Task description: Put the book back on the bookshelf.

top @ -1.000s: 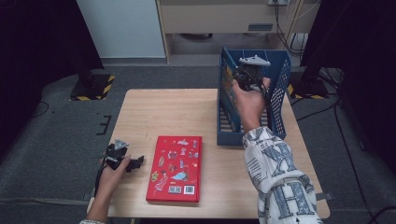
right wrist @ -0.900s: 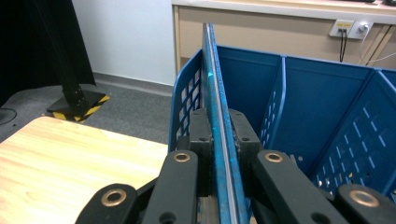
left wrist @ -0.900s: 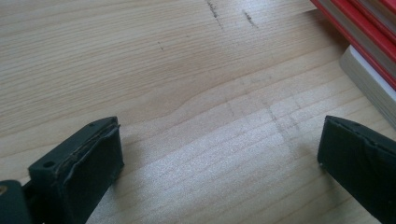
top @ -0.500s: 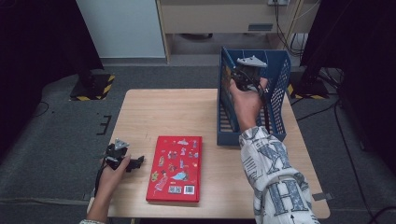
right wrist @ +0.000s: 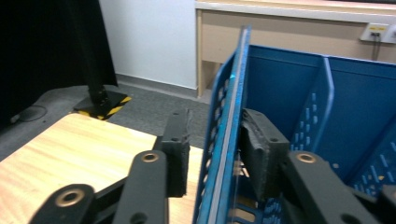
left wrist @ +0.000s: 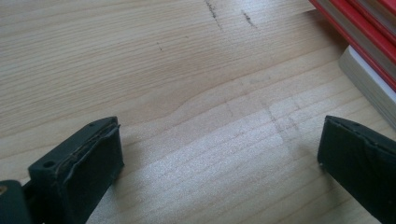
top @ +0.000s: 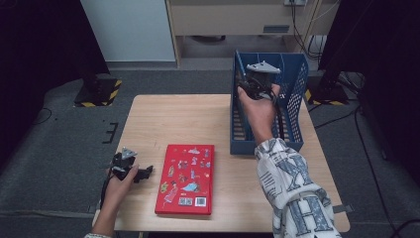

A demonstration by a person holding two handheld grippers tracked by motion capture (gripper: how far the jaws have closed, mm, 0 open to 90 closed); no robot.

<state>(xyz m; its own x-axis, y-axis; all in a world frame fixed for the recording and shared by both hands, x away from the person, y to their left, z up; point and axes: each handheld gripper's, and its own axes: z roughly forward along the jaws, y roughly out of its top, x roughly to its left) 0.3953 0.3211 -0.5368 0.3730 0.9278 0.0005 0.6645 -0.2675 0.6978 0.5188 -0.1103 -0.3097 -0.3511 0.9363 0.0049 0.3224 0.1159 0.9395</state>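
Right gripper straddles the left wall of the blue file rack, one jaw outside and one inside the first compartment; the inner pad looks against the wall, while a narrow gap shows at the outer one, so the grip is not fully closed. That rack stands at the tabletop's far right corner. Left gripper rests near the front left edge, jaws wide apart over bare wood, just beside the red book.

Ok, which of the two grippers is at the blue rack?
The right gripper: its jaws straddle the blue rack's left wall. The left gripper sits open beside the red book.
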